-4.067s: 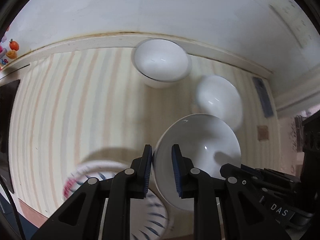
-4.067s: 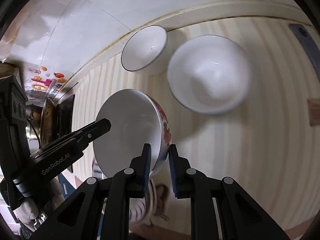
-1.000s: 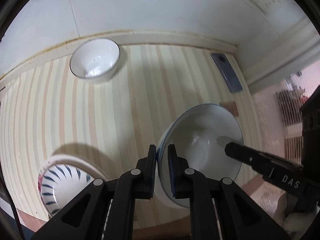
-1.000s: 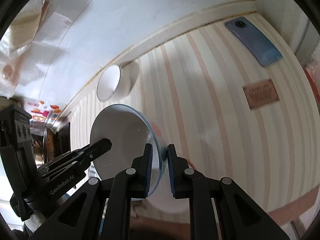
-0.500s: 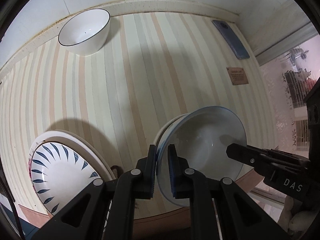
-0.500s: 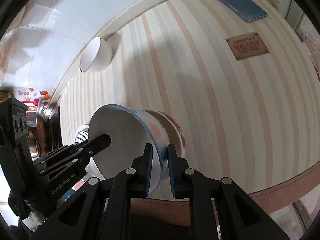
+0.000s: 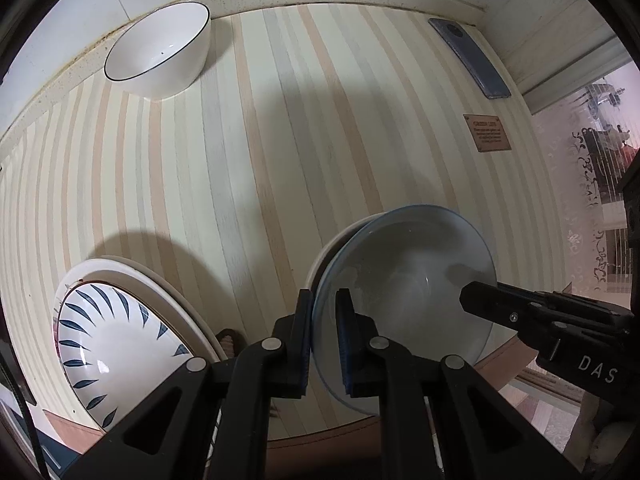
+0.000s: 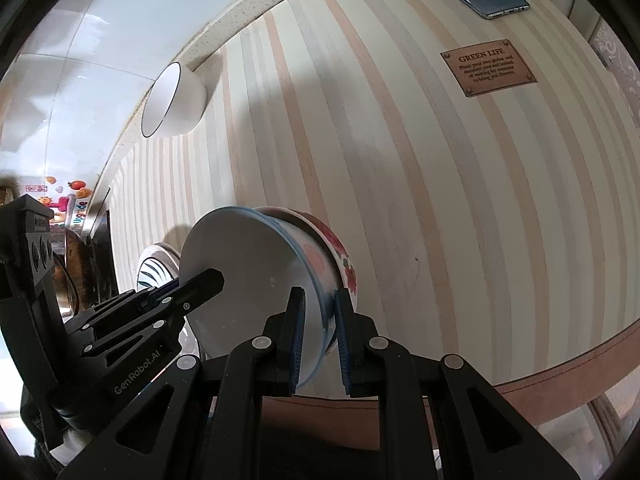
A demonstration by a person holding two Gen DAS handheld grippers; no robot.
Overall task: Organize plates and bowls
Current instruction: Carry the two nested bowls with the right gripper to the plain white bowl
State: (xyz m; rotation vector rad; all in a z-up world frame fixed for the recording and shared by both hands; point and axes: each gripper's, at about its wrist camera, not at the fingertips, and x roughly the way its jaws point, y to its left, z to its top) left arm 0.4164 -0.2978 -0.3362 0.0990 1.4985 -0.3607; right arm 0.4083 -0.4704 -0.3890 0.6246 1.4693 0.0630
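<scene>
Left gripper [image 7: 323, 336] and right gripper [image 8: 319, 334] both clamped on blue-rimmed bowl [image 7: 404, 300] rim, opposite sides; bowl nested in floral bowl [image 8: 340, 256] near table [image 7: 260, 160] front edge. Seat level, then free both jaws together.
</scene>
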